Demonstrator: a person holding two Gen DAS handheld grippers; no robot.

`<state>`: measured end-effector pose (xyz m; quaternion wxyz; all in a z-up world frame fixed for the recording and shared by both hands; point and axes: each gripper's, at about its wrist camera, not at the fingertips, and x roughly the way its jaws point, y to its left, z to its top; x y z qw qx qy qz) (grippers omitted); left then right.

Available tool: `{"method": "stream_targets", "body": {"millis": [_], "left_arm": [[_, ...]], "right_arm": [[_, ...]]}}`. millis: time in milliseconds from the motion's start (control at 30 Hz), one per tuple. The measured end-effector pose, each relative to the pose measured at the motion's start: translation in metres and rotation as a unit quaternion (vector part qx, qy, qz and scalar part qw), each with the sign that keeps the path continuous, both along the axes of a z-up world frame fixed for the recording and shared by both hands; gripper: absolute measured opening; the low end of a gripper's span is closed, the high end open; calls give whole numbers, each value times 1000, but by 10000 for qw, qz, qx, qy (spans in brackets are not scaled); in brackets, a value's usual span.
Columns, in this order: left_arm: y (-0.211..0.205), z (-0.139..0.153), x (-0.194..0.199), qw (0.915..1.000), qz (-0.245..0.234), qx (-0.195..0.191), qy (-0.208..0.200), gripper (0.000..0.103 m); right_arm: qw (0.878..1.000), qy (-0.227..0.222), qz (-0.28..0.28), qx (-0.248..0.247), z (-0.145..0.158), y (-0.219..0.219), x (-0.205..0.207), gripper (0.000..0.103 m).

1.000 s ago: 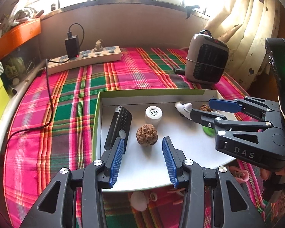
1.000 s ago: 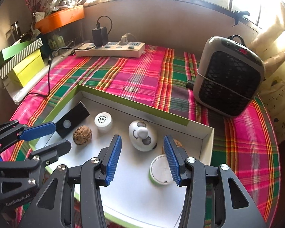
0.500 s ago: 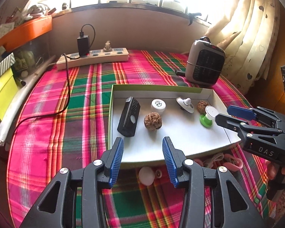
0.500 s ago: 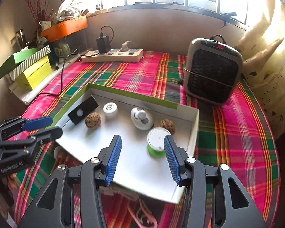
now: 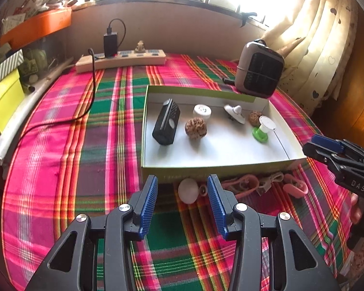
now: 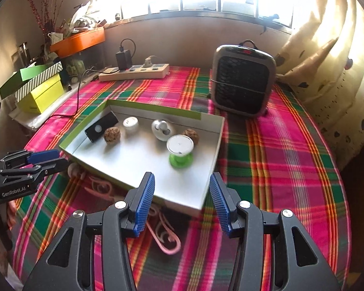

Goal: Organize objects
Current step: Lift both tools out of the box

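Observation:
A shallow white box point(image 5: 206, 167) with a green rim lies on the plaid cloth. It holds a black device point(image 5: 166, 126), a walnut point(image 5: 195, 128), a white cap point(image 5: 202, 112), a white top-shaped piece point(image 5: 235, 112), a second walnut point(image 5: 254, 117) and a green-and-white spool point(image 5: 263, 129). My left gripper point(image 5: 182, 181) stands open in front of the box's near wall. A white ball point(image 5: 188, 190) rests on the cloth beyond its fingers, untouched. Over the box's near corner, my right gripper point(image 6: 182, 177) is open and holds nothing. The spool point(image 6: 180, 150) stands just beyond it.
Pink cords and clips point(image 5: 245, 184) lie on the cloth along the box's front. A small heater point(image 5: 259, 72) stands at the back right. A power strip point(image 5: 121, 59) with a black cable point(image 5: 92, 92) lies at the back. Yellow-green boxes point(image 5: 2, 99) sit at left, a curtain point(image 5: 315, 36) at right.
Both grippers have drawn back from over the box toward its near side, and the box now looks farther off. Their jaws stay open. The objects in the box have not moved.

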<state>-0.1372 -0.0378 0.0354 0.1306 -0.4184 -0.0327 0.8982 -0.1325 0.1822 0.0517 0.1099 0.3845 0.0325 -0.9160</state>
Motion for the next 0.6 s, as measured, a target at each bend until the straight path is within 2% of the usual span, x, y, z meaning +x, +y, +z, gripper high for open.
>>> {"method": "stream_targets", "body": {"millis": [333,600], "left_arm": [[3,-9,2,10000,-17,34,-93,41],[11,-15,-1,9998,-134,38,-168,41]], "right_arm": [[9998,-105,-35,-160,-13,16,20,49],[9984,-266,321,-391,-27,15,33,49]]}}
